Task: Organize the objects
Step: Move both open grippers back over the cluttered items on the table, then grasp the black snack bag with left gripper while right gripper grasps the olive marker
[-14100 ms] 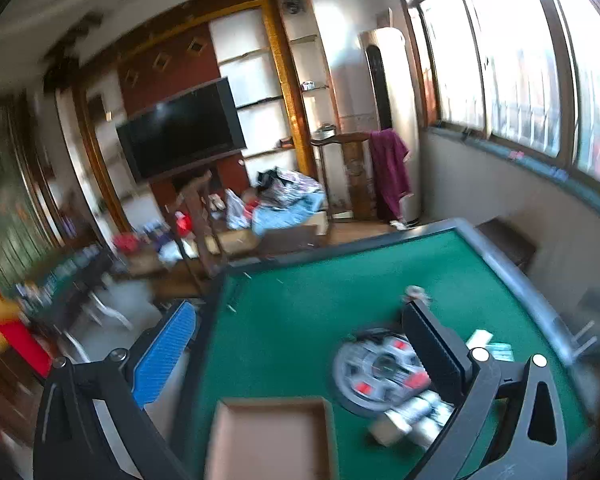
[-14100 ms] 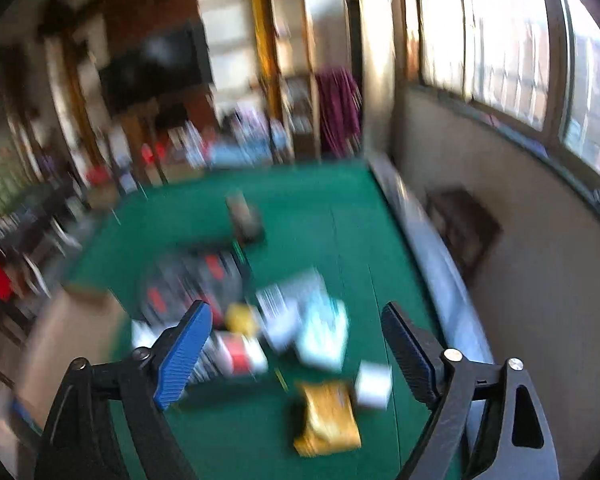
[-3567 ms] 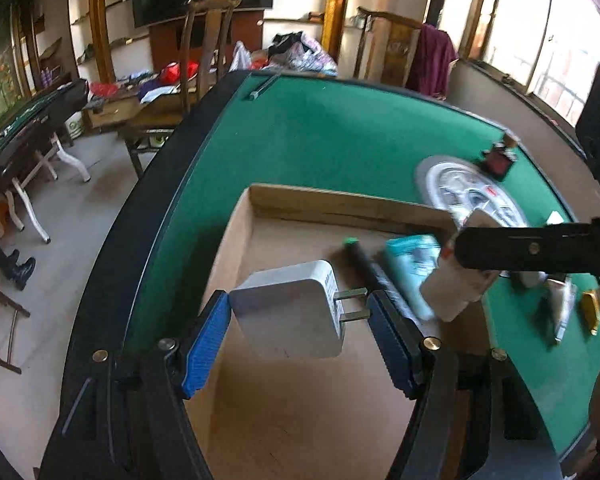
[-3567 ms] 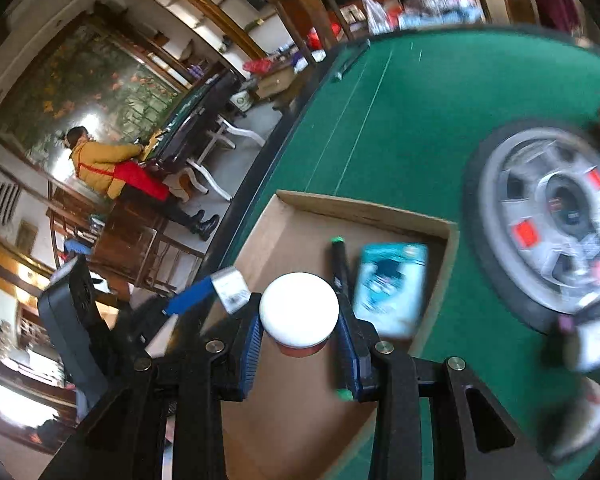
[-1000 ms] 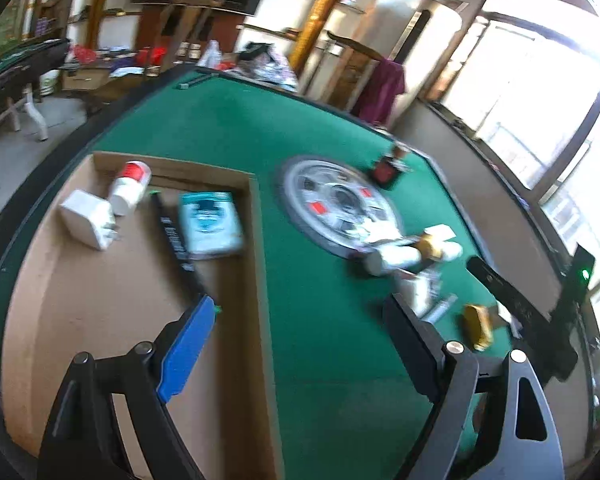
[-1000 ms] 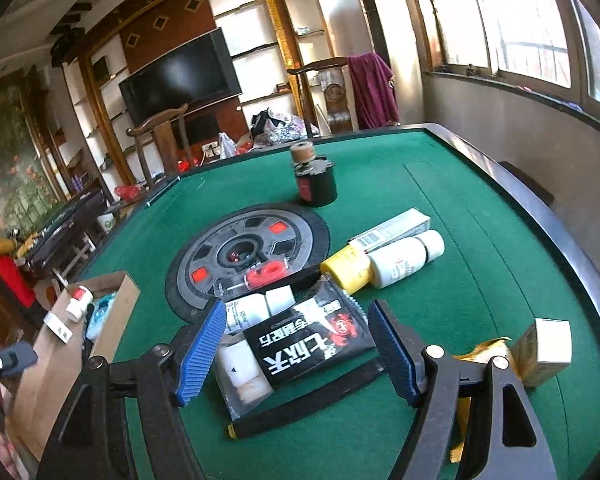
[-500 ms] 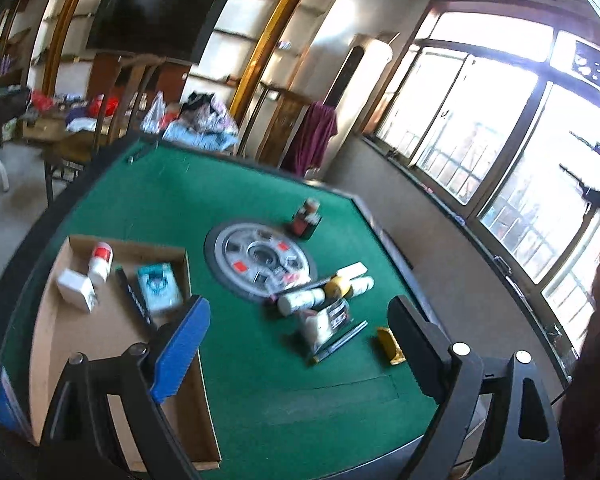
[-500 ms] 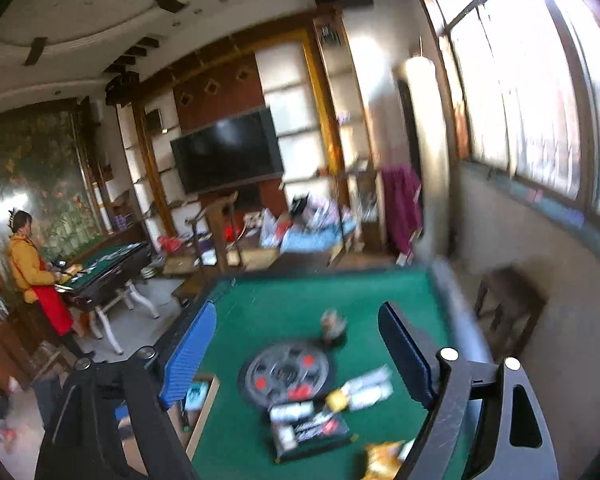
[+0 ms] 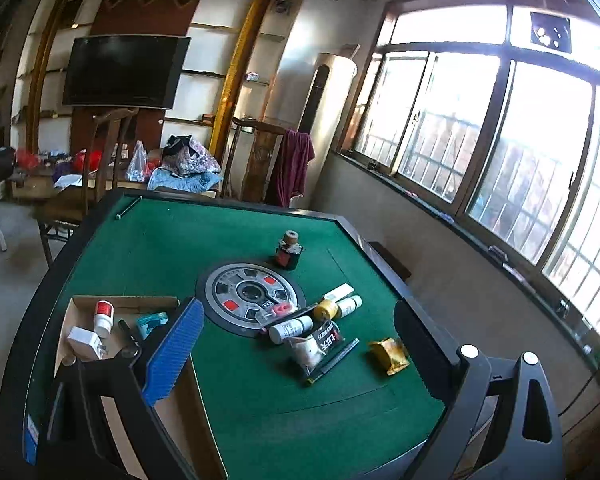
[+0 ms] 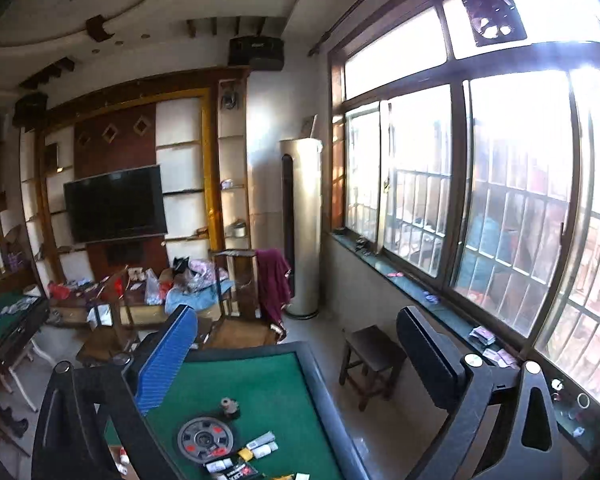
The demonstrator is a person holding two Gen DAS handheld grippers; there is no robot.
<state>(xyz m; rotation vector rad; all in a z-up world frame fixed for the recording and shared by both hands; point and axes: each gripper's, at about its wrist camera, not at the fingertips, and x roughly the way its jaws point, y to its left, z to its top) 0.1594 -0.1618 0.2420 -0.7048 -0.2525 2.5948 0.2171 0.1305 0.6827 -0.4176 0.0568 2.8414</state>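
On the green felt counter (image 9: 148, 248), a loose pile lies at about 5 o'clock from the round grey centre disc (image 9: 250, 294): white bottles (image 9: 291, 328), a yellow-capped tube (image 9: 326, 310), a black snack packet (image 9: 327, 338), a black pen (image 9: 332, 362) and a crumpled gold wrapper (image 9: 390, 356). A dark jar (image 9: 288, 250) stands upright at the disc's 1 o'clock.

The cardboard box (image 9: 80, 304) at the counter's 8 o'clock side holds a white charger plug (image 9: 85, 344), a red-and-white bottle (image 9: 103, 316), a black marker (image 9: 126, 330) and a teal packet (image 9: 152, 320).

The felt toward 12 o'clock is open up to the dark raised rim (image 9: 364, 240).

The left gripper (image 9: 296, 344) and the right gripper (image 10: 296, 352) both hang above the counter, fingers apart and opening, nothing between them.
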